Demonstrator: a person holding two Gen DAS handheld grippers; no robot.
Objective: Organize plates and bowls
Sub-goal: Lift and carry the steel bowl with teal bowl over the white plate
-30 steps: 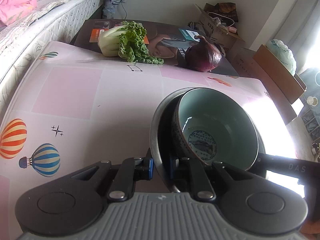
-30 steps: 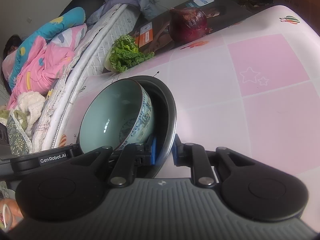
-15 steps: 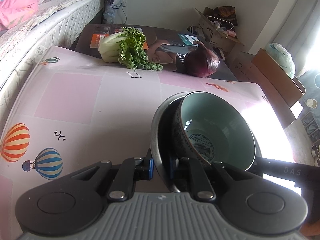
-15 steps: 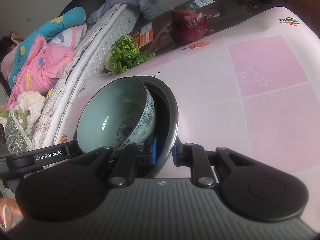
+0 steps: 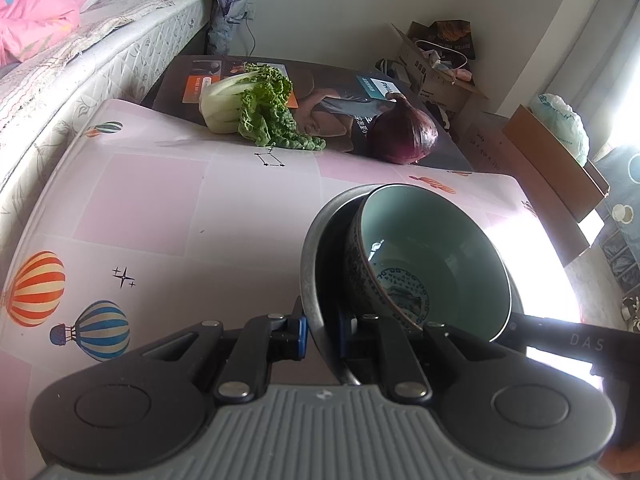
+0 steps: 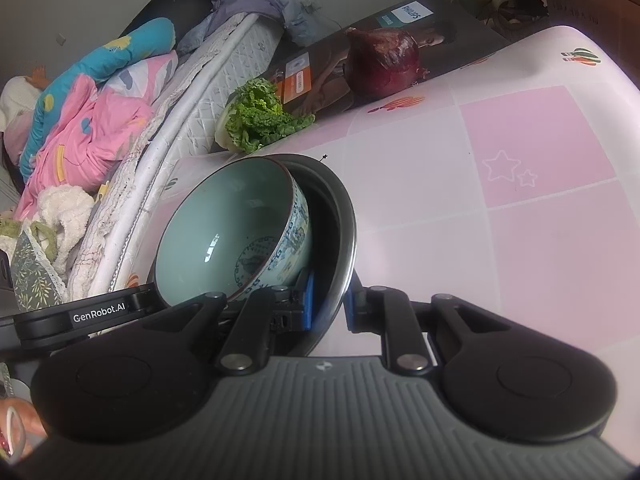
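Note:
A dark metal deep plate [image 5: 320, 248] [image 6: 344, 216] is held just above the pink table, tipped up on edge. Inside it leans a ceramic bowl [image 5: 432, 248] [image 6: 232, 220], teal within and blue-patterned outside. My left gripper [image 5: 322, 330] is shut on the plate's near rim, one blue pad on each side. My right gripper [image 6: 330, 306] is shut on the opposite rim in the same way. Each view shows the other gripper's black body behind the bowl, marked DAS [image 5: 568, 340] and GenRobot.AI [image 6: 80, 316].
The table's pink cloth [image 5: 140, 200] has balloon prints. At its far end a leafy green vegetable [image 5: 252, 108] and a red onion [image 5: 402, 136] lie on a dark printed box [image 5: 328, 92]. A mattress [image 5: 80, 72] runs along one side; cardboard boxes [image 5: 552, 160] stand beyond the other.
In the left wrist view the far end of the table has slid lower in the frame. Both grips on the plate's rim are unchanged, and the ceramic bowl has barely shifted inside it.

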